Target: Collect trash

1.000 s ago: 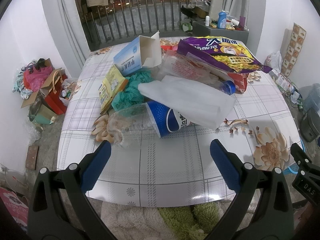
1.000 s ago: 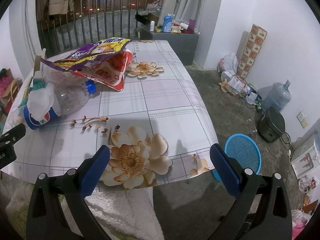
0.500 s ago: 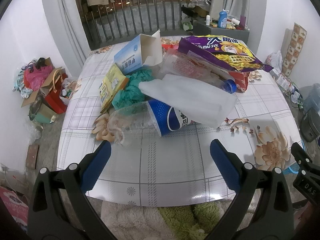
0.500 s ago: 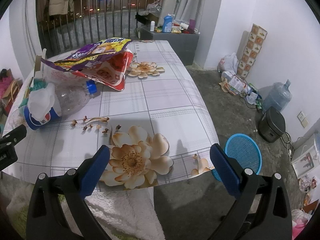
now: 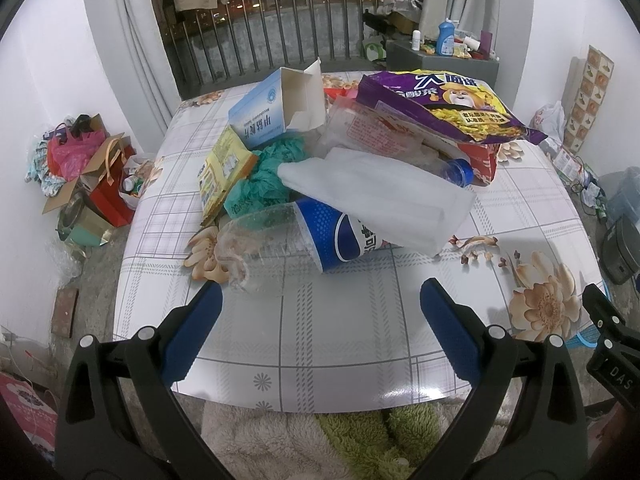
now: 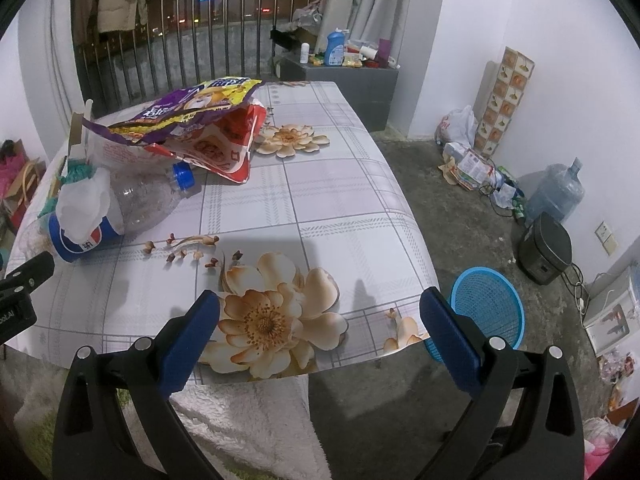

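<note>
A heap of trash lies on the floral table (image 5: 340, 328): a clear Pepsi bottle (image 5: 304, 236) on its side, a white plastic bag (image 5: 380, 196) over it, a purple snack bag (image 5: 444, 104), a blue-and-white carton (image 5: 276, 112), a yellow packet (image 5: 222, 172) and green crumpled plastic (image 5: 264, 184). My left gripper (image 5: 320, 304) is open just short of the bottle, holding nothing. My right gripper (image 6: 320, 312) is open over the table's near right corner, with the bottle (image 6: 140, 200) and purple bag (image 6: 188, 112) far to its left. A blue basket (image 6: 488, 308) stands on the floor.
Bags and boxes (image 5: 92, 176) sit on the floor left of the table. A water jug (image 6: 556, 192), a black appliance (image 6: 544, 252) and cables lie on the floor to the right. A railing (image 5: 280, 48) and a grey cabinet (image 6: 340, 76) stand behind.
The left gripper has edged slightly closer to the trash heap. The right gripper has barely moved. Both stay open.
</note>
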A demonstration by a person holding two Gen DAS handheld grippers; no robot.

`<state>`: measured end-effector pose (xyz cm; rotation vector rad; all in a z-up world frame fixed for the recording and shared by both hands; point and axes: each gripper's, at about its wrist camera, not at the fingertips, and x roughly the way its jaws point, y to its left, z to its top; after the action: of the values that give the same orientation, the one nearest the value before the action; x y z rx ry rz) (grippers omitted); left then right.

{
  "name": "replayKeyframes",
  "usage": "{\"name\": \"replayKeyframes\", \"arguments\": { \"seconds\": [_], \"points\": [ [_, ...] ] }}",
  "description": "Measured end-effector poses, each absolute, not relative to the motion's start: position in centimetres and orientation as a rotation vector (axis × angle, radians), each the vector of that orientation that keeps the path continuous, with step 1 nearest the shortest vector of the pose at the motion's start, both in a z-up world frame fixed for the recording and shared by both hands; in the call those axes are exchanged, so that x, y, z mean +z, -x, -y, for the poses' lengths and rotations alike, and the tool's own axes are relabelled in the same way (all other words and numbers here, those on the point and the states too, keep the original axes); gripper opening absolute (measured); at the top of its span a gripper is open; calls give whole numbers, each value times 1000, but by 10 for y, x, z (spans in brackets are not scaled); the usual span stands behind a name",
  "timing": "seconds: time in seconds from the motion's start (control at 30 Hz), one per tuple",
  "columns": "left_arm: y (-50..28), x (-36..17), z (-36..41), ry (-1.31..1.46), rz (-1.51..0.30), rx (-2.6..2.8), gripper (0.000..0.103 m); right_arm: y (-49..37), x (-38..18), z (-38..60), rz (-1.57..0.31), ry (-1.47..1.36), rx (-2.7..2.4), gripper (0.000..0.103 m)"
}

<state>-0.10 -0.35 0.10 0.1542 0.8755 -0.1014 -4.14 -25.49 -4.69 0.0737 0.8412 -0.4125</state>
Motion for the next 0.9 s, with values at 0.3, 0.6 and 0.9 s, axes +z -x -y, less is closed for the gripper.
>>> {"name": "replayKeyframes", "arguments": {
  "seconds": [0.3,0.6,0.9],
  "points": [
    [1,1,3,-155,-876,-102,96,42,-47,256,-841,-75,-411,98],
    [1,1,3,-154,-877,-103,96,40,-45,253,-843,-75,-409,98],
    [0,1,2,-149,-879,-100,96,34,-47,251,-828,-71,-397,98]
  ]
}}
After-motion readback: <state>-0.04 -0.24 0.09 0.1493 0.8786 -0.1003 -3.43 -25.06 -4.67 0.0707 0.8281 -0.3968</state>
